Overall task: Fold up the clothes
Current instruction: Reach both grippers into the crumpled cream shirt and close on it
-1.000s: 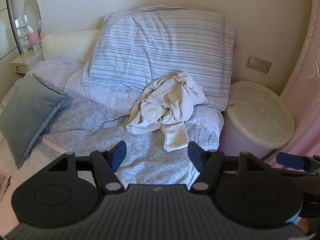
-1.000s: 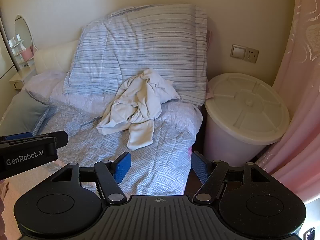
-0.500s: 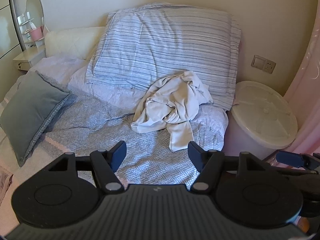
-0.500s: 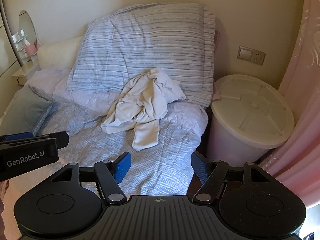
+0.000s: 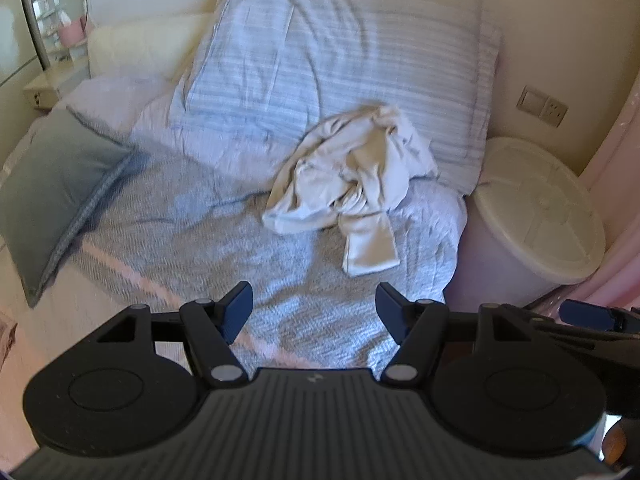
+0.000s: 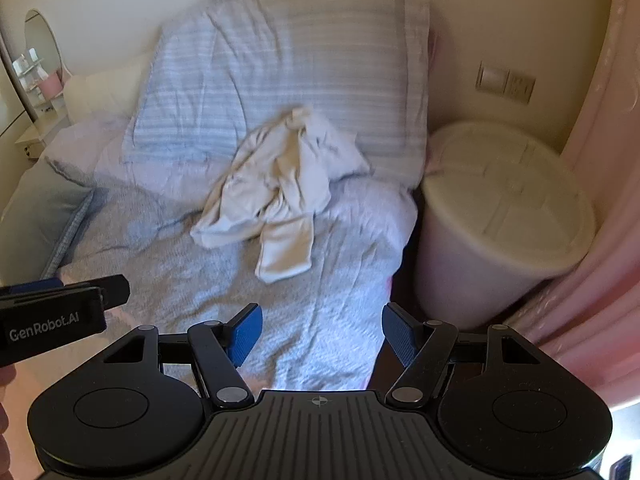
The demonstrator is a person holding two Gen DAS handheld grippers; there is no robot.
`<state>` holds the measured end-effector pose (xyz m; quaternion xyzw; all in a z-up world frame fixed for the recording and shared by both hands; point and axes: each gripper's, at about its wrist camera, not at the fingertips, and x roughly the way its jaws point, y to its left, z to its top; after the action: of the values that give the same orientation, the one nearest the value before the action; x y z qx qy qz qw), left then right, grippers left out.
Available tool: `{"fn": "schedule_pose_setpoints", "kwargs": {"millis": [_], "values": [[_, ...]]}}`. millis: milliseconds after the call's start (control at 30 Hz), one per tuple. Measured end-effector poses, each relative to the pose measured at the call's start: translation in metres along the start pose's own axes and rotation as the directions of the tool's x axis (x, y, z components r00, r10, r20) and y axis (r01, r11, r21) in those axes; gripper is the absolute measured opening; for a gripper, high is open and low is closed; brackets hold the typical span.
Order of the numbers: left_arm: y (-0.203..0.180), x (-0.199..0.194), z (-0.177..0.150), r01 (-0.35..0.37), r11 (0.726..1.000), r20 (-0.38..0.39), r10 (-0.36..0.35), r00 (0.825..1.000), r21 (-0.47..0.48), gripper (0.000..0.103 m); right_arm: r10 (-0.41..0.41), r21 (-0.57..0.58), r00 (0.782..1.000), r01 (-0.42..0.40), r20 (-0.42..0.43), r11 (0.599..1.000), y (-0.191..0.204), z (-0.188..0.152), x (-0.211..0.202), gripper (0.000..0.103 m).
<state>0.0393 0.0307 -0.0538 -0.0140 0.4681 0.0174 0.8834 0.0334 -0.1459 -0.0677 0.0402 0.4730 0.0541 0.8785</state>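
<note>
— What carries everything here?

— A bed (image 5: 168, 248) under a grey-blue herringbone cover, with a pale pink stripe running across its near part.

— And what lies on it?

— A crumpled cream garment (image 5: 352, 184) toward the far right, one end trailing nearer. It leans against a big striped pillow (image 5: 340, 64) propped at the far end. A grey cushion (image 5: 52, 184) sits at the left edge, and a pale lilac pillow (image 5: 116, 96) lies far left.
</note>
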Motion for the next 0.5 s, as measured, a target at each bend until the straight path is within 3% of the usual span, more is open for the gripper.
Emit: {"fn": "schedule_pose_setpoints", "kwargs": {"millis": [267,500], "values": [[0.009,0.055,0.011,-0.03,0.998,-0.098,0.026,0.995,-0.049,0.065,0.04,0.017,0.997,-0.039,-0.065,0.999,-0.019,0.017,0.047,0.07],[0.011,0.117,0.034,-0.042,0.996,-0.155,0.03,0.987,-0.073,0.062,0.051,-0.026,0.989,-0.055,-0.141,0.998,-0.029,0.045,0.112,0.07]]}}
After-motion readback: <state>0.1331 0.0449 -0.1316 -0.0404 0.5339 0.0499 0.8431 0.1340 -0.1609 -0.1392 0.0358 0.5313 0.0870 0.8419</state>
